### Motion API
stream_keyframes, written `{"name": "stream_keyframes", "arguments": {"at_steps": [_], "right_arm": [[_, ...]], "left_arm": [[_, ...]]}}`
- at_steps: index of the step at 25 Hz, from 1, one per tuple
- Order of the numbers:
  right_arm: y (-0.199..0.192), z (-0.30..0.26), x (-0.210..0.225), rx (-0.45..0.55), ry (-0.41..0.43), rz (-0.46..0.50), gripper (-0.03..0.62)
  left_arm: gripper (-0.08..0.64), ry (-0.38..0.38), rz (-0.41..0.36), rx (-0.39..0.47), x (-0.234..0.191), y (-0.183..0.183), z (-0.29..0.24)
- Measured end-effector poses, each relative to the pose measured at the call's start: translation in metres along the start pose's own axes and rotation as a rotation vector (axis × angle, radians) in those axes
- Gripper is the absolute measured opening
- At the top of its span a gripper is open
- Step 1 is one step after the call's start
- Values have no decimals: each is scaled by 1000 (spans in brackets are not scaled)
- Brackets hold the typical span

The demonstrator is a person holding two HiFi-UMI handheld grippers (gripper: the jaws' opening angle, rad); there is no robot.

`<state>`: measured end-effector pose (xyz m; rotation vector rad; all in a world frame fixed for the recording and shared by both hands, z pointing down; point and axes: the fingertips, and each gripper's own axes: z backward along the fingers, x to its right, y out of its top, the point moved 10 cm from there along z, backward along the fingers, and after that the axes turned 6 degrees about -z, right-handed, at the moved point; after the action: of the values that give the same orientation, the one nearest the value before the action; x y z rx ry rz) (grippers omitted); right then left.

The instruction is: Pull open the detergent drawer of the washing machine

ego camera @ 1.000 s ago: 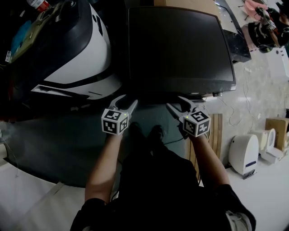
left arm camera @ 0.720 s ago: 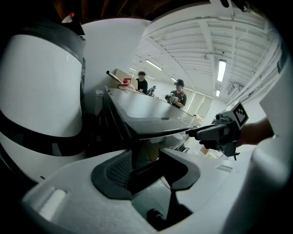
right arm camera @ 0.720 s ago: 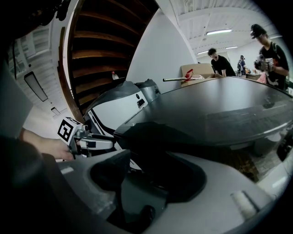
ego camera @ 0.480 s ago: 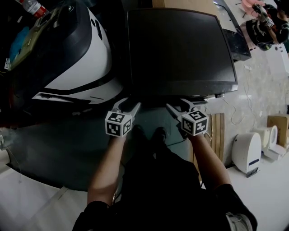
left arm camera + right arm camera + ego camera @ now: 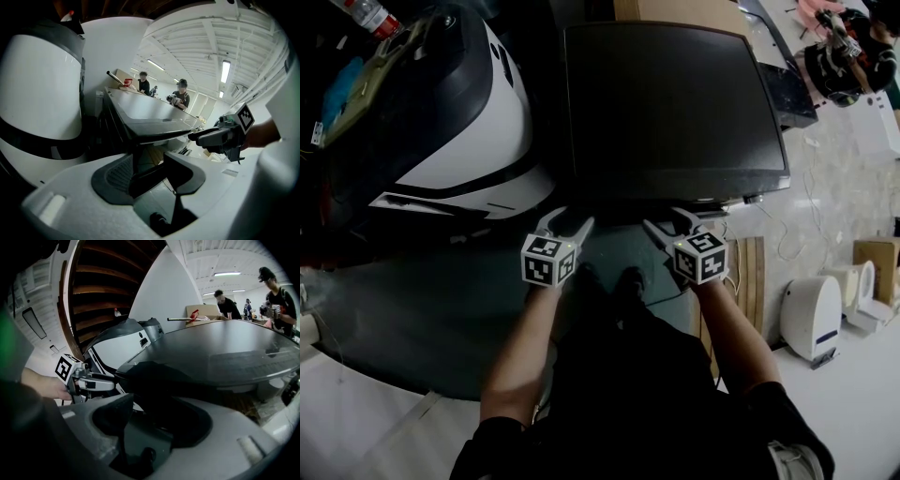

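The washing machine shows as a dark, flat top (image 5: 675, 103) in the head view; its front face and detergent drawer are hidden below the near edge. My left gripper (image 5: 566, 218) is open just short of the near left corner of that top. My right gripper (image 5: 666, 219) is open at the near edge, further right. In the left gripper view the machine's front edge (image 5: 154, 129) sits between my spread jaws, and the right gripper (image 5: 220, 136) hangs to the right. The right gripper view shows the machine top (image 5: 220, 352) ahead and the left gripper (image 5: 89, 378) to the left. Neither gripper holds anything.
A large white and black appliance (image 5: 459, 122) stands close against the machine's left side. Wooden slats (image 5: 752, 272) and a white device (image 5: 811, 319) lie on the floor to the right. People (image 5: 274, 287) stand beyond the machine. My legs and shoes (image 5: 623, 281) are below the grippers.
Both grippers have drifted slightly inward, toward each other, and stay at the machine's near edge. Their jaws remain open.
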<state>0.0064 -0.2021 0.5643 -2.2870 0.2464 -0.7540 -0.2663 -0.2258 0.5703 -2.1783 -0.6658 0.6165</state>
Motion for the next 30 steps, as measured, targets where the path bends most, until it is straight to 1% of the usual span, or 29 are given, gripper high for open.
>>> {"name": "stream_keyframes", "arguments": {"at_steps": [19, 23, 27, 30], "right_arm": [[-39, 38, -17, -60, 67, 4, 235], [-46, 44, -20, -68, 80, 17, 235], [-54, 50, -23, -86, 94, -1, 235], [-59, 56, -26, -98, 94, 15, 235]], "left_arm": [[186, 49, 24, -31, 42, -29, 31], [178, 62, 31, -32, 50, -36, 37], [179, 61, 30, -39, 56, -41, 43], [179, 59, 28, -52, 63, -46, 47]]}}
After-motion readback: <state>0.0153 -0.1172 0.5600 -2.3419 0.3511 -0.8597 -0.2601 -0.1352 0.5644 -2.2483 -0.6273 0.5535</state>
